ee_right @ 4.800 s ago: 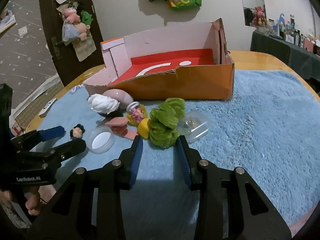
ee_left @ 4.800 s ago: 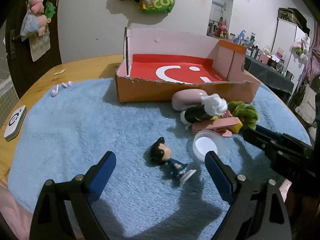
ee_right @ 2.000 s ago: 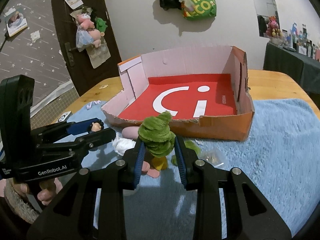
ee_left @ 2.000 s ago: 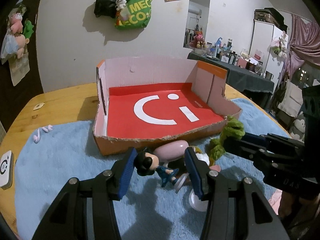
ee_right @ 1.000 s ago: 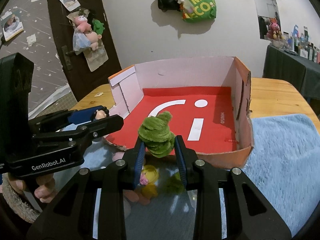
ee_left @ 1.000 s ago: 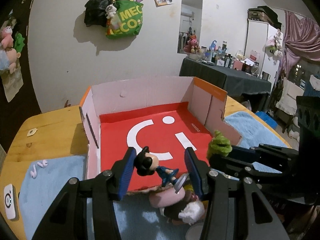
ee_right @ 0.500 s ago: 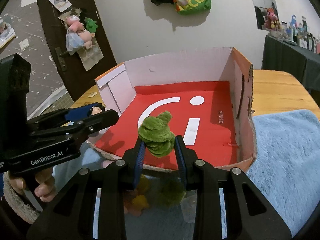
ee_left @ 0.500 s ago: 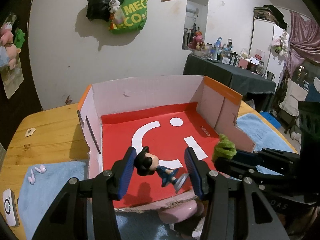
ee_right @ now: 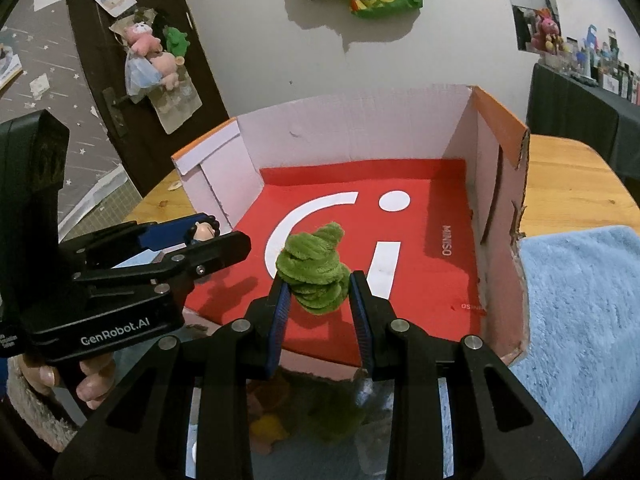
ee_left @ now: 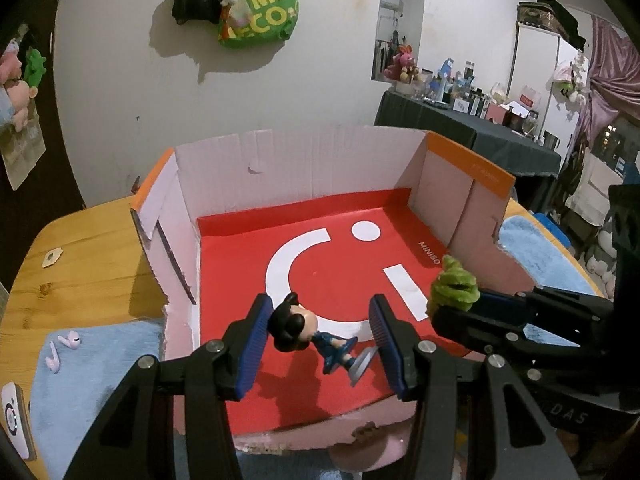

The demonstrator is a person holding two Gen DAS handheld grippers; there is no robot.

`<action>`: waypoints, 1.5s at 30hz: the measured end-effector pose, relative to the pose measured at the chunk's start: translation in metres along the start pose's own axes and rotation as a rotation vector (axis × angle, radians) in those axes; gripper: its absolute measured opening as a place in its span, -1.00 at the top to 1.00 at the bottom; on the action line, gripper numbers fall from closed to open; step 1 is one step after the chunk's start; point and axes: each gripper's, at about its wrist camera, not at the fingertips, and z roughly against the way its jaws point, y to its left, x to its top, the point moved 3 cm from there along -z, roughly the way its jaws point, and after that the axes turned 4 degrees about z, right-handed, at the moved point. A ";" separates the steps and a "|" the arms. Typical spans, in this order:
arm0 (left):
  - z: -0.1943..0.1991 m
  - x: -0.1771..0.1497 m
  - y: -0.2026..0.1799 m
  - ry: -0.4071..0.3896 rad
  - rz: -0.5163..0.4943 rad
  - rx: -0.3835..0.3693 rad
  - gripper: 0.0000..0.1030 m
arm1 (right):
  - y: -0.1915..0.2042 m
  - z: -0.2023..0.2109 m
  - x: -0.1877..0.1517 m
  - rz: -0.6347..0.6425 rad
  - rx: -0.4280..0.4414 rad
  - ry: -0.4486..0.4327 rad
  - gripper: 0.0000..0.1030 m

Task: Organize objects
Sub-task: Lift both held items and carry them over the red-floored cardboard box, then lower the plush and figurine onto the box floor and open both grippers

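My left gripper (ee_left: 320,336) is shut on a small black-haired figurine (ee_left: 308,334) lying crosswise between its blue pads, over the front of the open cardboard box (ee_left: 304,168) with a red floor. My right gripper (ee_right: 320,296) is shut on a green fuzzy coil (ee_right: 316,268), also held above the box (ee_right: 360,140) floor near its front wall. In the left wrist view the right gripper (ee_left: 468,308) with the green coil (ee_left: 454,282) comes in from the right. In the right wrist view the left gripper (ee_right: 224,248) with the figurine's head (ee_right: 202,231) comes in from the left.
The box stands on a blue fluffy mat (ee_right: 580,300) on a round wooden table (ee_left: 80,264). A pink rounded object (ee_left: 368,450) and other small items (ee_right: 268,428) lie on the mat just before the box's front wall. Earbuds (ee_left: 62,350) and a white case (ee_left: 14,420) sit at the left.
Both grippers have moved forward and slightly down over the box's front wall, so the figurine and the green coil now hang above the red floor. Both grips are unchanged.
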 end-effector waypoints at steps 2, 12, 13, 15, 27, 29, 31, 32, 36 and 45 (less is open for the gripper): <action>-0.005 0.000 0.001 0.010 0.003 0.002 -0.02 | -0.002 -0.004 0.000 -0.003 -0.003 0.010 0.44; -0.022 -0.002 0.004 0.042 0.013 0.007 -0.02 | -0.001 -0.015 0.007 0.006 0.000 0.045 0.44; -0.023 -0.003 0.004 0.045 0.013 0.007 -0.02 | -0.001 -0.017 0.007 0.008 0.000 0.049 0.44; -0.026 -0.004 0.003 0.054 0.012 0.009 -0.02 | 0.000 -0.021 0.007 0.012 -0.001 0.061 0.44; -0.040 -0.007 0.009 0.095 0.027 0.020 -0.02 | -0.004 -0.038 0.006 0.027 -0.032 0.133 0.44; -0.042 -0.008 0.010 0.101 0.028 0.025 -0.02 | -0.006 -0.039 0.006 0.021 -0.038 0.138 0.44; -0.044 -0.009 0.012 0.109 0.030 0.030 -0.02 | -0.008 -0.041 0.008 0.016 -0.043 0.145 0.44; -0.046 -0.009 0.012 0.113 0.031 0.031 -0.02 | -0.009 -0.043 0.008 0.015 -0.046 0.153 0.44; -0.050 -0.011 0.015 0.127 0.036 0.035 -0.02 | -0.010 -0.047 0.007 0.021 -0.056 0.165 0.44; -0.054 -0.015 0.017 0.145 0.034 0.055 -0.02 | -0.014 -0.053 0.005 0.030 -0.068 0.190 0.44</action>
